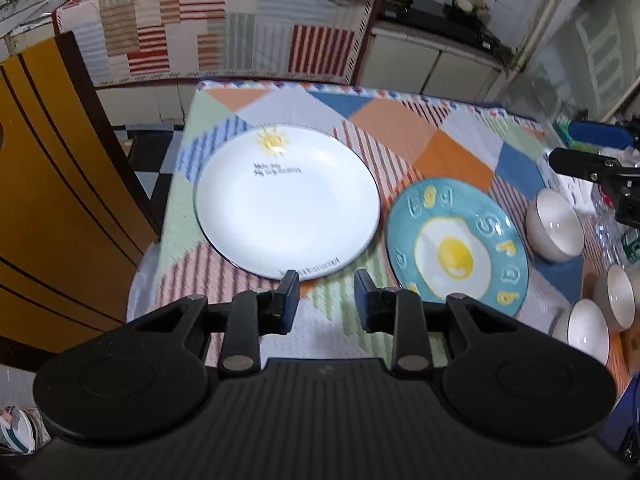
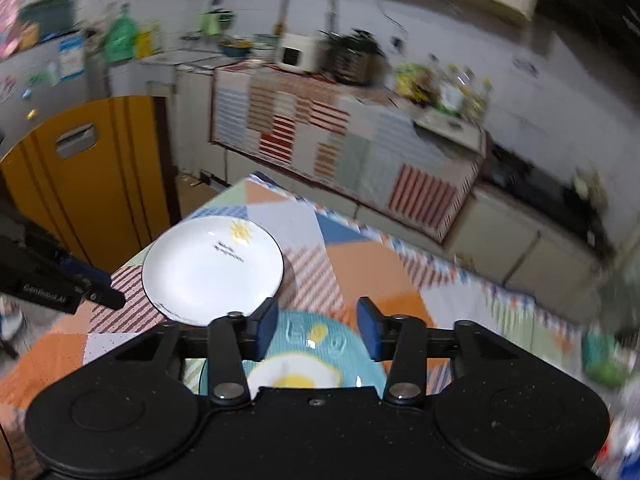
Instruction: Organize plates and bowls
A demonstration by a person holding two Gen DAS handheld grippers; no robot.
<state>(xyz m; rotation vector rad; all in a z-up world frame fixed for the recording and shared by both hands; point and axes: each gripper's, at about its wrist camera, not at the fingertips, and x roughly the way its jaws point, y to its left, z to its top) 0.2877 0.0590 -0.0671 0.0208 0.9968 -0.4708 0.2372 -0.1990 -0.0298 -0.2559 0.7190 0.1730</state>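
Observation:
A white plate [image 1: 288,200] with a sun print lies flat on the patchwork tablecloth [image 1: 400,128]. To its right lies a teal plate [image 1: 456,246] painted with a fried egg. Three white bowls [image 1: 554,226] [image 1: 616,296] [image 1: 586,330] stand at the table's right edge. My left gripper [image 1: 326,302] hovers open above the near edge, between the two plates, with nothing in it. The right gripper [image 2: 318,330] is open over the teal plate [image 2: 316,344], its jaws empty; the white plate [image 2: 212,266] sits to its left. The right gripper's fingers [image 1: 588,164] also show in the left wrist view.
A yellow door [image 1: 52,216] stands close to the table's left side. Behind the table runs a counter draped in a striped cloth [image 1: 224,28], with appliances on top. Bottles and packets [image 1: 616,224] crowd the table's far right. The left gripper's body [image 2: 52,284] enters the right wrist view.

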